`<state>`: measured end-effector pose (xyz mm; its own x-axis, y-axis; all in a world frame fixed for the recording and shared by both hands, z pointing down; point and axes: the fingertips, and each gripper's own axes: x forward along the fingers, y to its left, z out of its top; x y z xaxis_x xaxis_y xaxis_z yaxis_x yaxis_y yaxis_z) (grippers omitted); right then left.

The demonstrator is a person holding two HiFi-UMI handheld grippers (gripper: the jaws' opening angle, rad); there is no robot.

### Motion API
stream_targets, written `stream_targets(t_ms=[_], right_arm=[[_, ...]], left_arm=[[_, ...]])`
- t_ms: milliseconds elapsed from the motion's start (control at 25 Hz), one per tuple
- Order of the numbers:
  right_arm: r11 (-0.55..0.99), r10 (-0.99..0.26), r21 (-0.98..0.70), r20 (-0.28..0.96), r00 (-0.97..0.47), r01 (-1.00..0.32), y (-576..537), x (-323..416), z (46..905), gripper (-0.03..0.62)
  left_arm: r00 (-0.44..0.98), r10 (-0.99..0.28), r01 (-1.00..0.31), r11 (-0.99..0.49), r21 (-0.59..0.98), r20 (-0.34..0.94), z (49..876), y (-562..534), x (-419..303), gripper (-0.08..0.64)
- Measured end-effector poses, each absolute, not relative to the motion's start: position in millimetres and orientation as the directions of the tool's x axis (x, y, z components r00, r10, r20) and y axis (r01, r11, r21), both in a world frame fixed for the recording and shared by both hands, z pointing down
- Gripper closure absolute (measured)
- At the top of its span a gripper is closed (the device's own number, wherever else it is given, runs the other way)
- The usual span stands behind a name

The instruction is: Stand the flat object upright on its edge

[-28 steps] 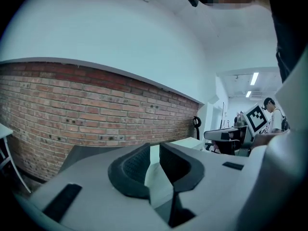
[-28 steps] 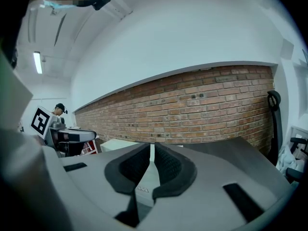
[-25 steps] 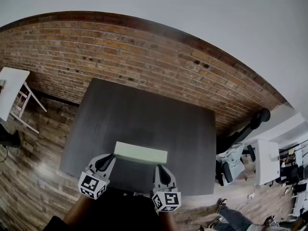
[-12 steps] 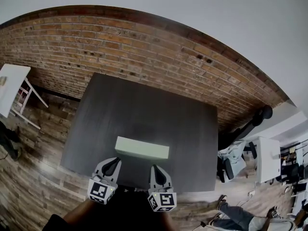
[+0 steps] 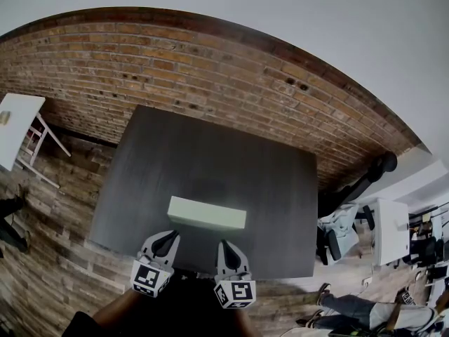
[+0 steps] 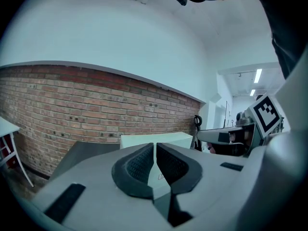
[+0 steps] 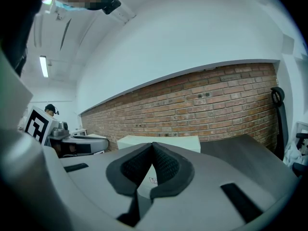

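block (image 5: pixel 207 217): pale slab at 6 o'clock on the bench (image 5: pixel 210 153), looks already up on edge | left tongs (image 5: pixel 167 239): clenched, empty, at its 7 | right tongs (image 5: pixel 226 245): same, at its 5 | my guess: parked close in case it tips

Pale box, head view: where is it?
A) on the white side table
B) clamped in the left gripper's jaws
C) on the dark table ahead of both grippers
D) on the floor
C: the pale box sits on the dark table, beyond the left gripper and right gripper.
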<state>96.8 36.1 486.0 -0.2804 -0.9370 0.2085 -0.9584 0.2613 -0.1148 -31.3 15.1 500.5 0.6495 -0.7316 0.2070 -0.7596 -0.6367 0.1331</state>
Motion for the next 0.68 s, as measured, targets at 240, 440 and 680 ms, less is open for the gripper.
stream_targets(t_ms=[240, 440, 680], right_arm=[[0.259, -0.939, -0.122, 0.199, -0.279, -0.958, 38.3, 98.6, 484.9, 0.569], [0.260, -0.939, -0.123, 0.200, -0.280, -0.958, 40.6, 98.0, 483.6, 0.569], [0.264, -0.938, -0.124, 0.199, -0.285, -0.956, 44.4, 97.9, 482.4, 0.569]], left_arm=[[0.654, -0.726, -0.755, -0.642, 0.129, 0.214, 500.7, 19.0, -29.4, 0.514], [0.655, -0.724, -0.754, -0.643, 0.131, 0.216, 501.4, 22.6, -29.7, 0.514], [0.655, -0.723, -0.754, -0.643, 0.134, 0.219, 501.1, 26.7, -28.7, 0.514]])
